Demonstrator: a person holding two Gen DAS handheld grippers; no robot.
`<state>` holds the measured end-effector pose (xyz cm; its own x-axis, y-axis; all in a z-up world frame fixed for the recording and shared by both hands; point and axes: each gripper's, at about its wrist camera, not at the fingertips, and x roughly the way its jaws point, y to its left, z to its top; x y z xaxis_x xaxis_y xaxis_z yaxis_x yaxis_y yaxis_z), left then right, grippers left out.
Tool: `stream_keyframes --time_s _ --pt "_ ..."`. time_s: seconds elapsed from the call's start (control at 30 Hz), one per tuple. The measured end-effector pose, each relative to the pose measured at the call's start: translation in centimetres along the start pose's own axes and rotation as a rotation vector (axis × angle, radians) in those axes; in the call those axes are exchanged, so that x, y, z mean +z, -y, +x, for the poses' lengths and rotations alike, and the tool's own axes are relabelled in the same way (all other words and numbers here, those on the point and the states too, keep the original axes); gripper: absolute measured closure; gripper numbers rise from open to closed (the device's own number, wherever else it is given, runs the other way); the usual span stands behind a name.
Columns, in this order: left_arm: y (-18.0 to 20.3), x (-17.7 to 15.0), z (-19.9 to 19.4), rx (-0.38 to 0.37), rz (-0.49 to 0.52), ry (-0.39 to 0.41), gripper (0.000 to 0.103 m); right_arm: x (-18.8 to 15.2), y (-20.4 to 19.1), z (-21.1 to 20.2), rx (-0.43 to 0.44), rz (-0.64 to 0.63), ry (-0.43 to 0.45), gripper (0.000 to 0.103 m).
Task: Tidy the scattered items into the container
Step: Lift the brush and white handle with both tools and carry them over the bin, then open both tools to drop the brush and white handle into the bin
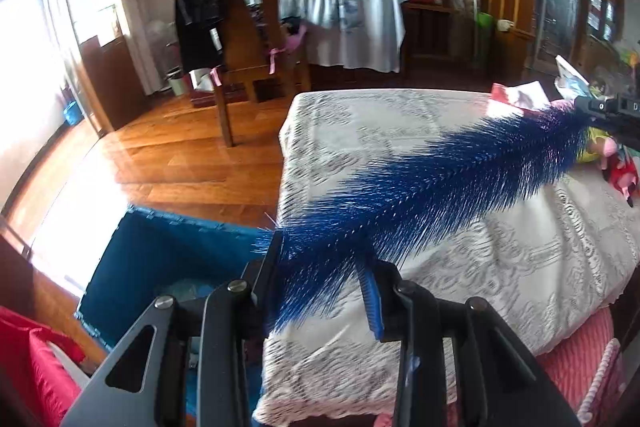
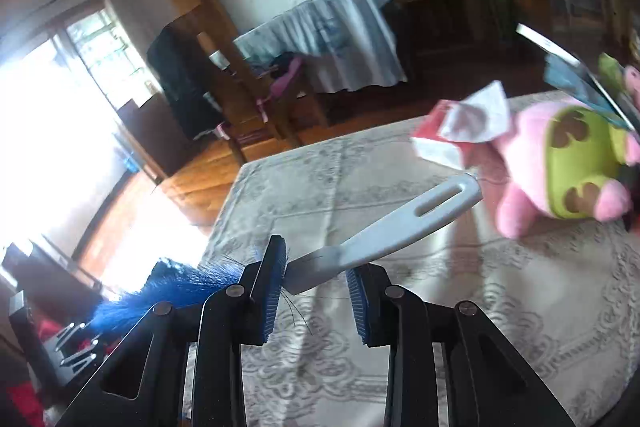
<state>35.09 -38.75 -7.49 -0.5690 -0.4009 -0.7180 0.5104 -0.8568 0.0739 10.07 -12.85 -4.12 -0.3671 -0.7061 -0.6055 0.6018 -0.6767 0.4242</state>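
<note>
A long brush with dark blue bristles [image 1: 432, 179] and a white slotted handle [image 2: 400, 227] hangs in the air over the lace-covered table [image 1: 480, 267]. My right gripper [image 2: 316, 279] is shut on the lower end of the handle; in the left wrist view the right gripper [image 1: 608, 111] sits at the far right. The bristle tip lies between the fingers of my left gripper [image 1: 324, 279], which stand open around it without squeezing it. A blue fabric container [image 1: 160, 259] stands on the floor to the left of the table, below the left gripper.
A pink and green plush toy [image 2: 552, 163] and a red-and-white paper packet [image 2: 460, 131] lie on the far right of the table. More plush toys [image 1: 616, 163] are at its right edge. A wooden chair [image 1: 244, 39] draped with dark clothing stands on the wooden floor beyond. Red fabric [image 1: 36, 359] is at lower left.
</note>
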Motion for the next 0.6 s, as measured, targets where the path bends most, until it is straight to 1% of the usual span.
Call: stream_keyframes --time_s 0.13,0.23,0.3,0.37,0.4,0.5,0.57,0.6 --pt "-4.7 -2.3 0.0 0.042 -0.063 -0.014 0.07 -0.9 -5.0 2.5 0.048 -0.063 -0.024 0.073" --pt "-9.2 -4.3 0.0 0.091 -0.112 -0.024 0.07 -1.7 -8.8 4.4 0.086 -0.109 -0.043 0.073" --pt "-12.1 -5.5 0.2 0.119 -0.149 -0.035 0.069 -2.7 -11.8 6.5 0.171 -0.088 -0.057 0.073" --pt "-15.1 -6.8 0.7 0.164 -0.182 -0.058 0.069 -3.8 -14.6 8.5 0.248 -0.067 -0.077 0.073" --pt "-16.6 -7.6 0.9 0.187 -0.201 -0.071 0.069 -4.6 -17.0 10.4 0.299 -0.059 -0.1 0.073" --pt "-22.1 -10.3 2.4 0.25 -0.277 -0.124 0.069 -6.9 -23.1 15.0 0.372 -0.09 -0.178 0.073" --pt "-25.7 -12.1 3.7 0.302 -0.315 -0.163 0.069 -8.9 -26.9 18.3 0.376 -0.139 -0.231 0.073" --pt "-26.9 -12.6 4.2 0.319 -0.325 -0.176 0.069 -9.9 -28.8 20.0 0.378 -0.163 -0.257 0.073"
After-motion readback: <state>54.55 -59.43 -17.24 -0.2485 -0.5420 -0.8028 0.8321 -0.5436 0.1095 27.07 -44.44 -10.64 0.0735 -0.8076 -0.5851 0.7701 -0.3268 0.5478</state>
